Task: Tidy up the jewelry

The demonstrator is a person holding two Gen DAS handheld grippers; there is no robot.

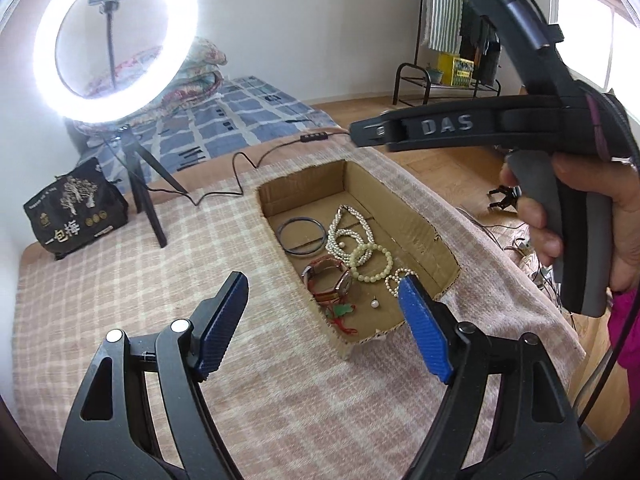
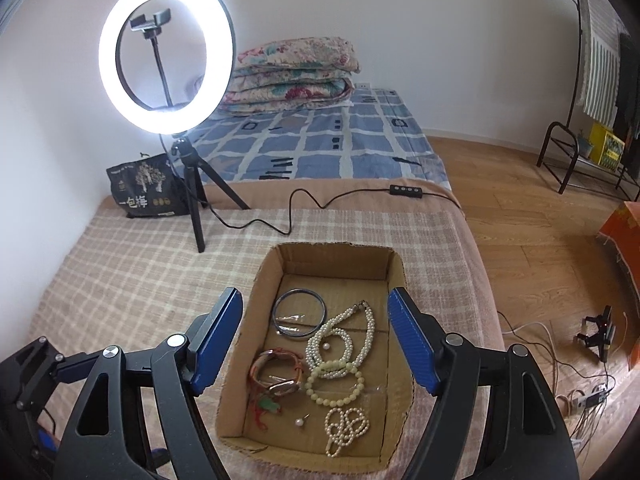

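Left gripper (image 1: pixel 322 312): tilted downward over the plaid blanket (image 1: pixel 120 280), near the box's left side; blue pads (image 1: pixel 222 326) spread wide, released, nothing between them.
Right gripper (image 2: pixel 314 340): tilted downward above the box, jaws apart and empty; in the left wrist view a hand (image 1: pixel 592 216) grips its grey handle, over the box's right rim.
Box (image 2: pixel 400 276): open cardboard tray on the blanket, long axis running from the near edge toward the ring lamp's side, near the blanket's right edge.
Jewelry: all inside the box. Dark bangle (image 2: pixel 299 317) toward the far end; pearl necklace (image 2: pixel 344 340) beside it on the right; watch (image 2: pixel 280 374) at the left wall; pale bead bracelet (image 2: pixel 335 384) in the middle; small pearl strand (image 2: pixel 346 426) and a single pearl (image 2: pixel 299 422) at the near end; a green charm on red cord (image 2: pixel 267 406) by the near left corner.
Surroundings: ring lamp (image 2: pixel 166 54) on a tripod at the blanket's far side, its cable (image 2: pixel 292 216) trailing right; black bag (image 2: pixel 144 186) at the far left corner.
Obstructions: none over the box.
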